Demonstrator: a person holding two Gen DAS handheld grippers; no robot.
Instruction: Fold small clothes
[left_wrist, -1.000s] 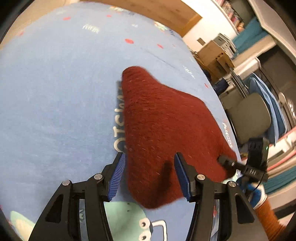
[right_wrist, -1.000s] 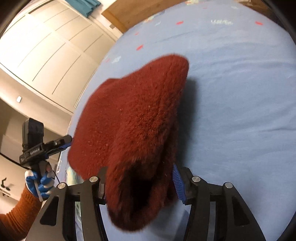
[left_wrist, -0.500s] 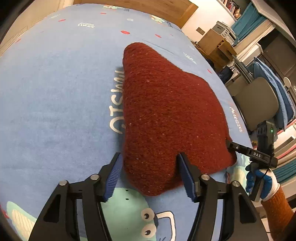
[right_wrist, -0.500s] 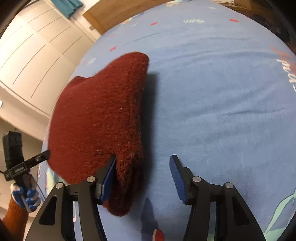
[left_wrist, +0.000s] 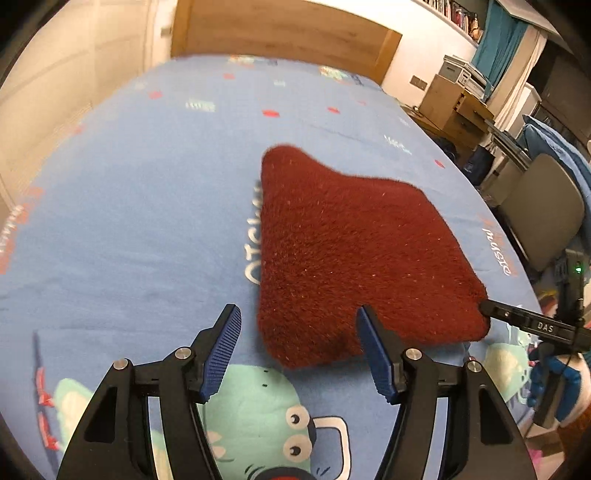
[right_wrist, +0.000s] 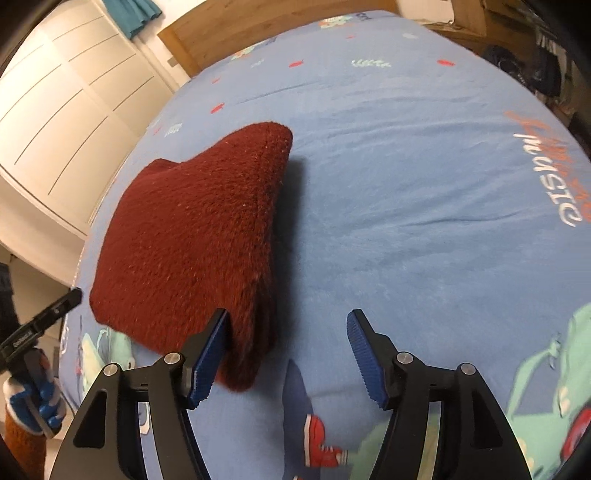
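A dark red knitted garment (left_wrist: 354, 258) lies folded flat on the blue printed bedspread (left_wrist: 147, 206). My left gripper (left_wrist: 297, 328) stands open at its near corner, which reaches in between the jaws without either pad pressing it. In the right wrist view the garment (right_wrist: 192, 236) lies to the left. My right gripper (right_wrist: 288, 325) has its jaws opening. The garment's near edge rests against the left pad, with bare bedspread (right_wrist: 406, 221) before the right one. A finger of the right gripper (left_wrist: 532, 325) touches the garment's right corner.
A wooden headboard (left_wrist: 280, 33) closes the far end of the bed. White wardrobe doors (right_wrist: 55, 110) stand on one side. Cardboard boxes (left_wrist: 454, 103) and a grey chair (left_wrist: 543, 210) stand on the other. A hand in a blue and white glove (right_wrist: 29, 395) holds the left gripper.
The right gripper has let go of the raised fold, and the garment has dropped flat on the bed. Both grippers have drawn back towards its near edge with wider jaws.
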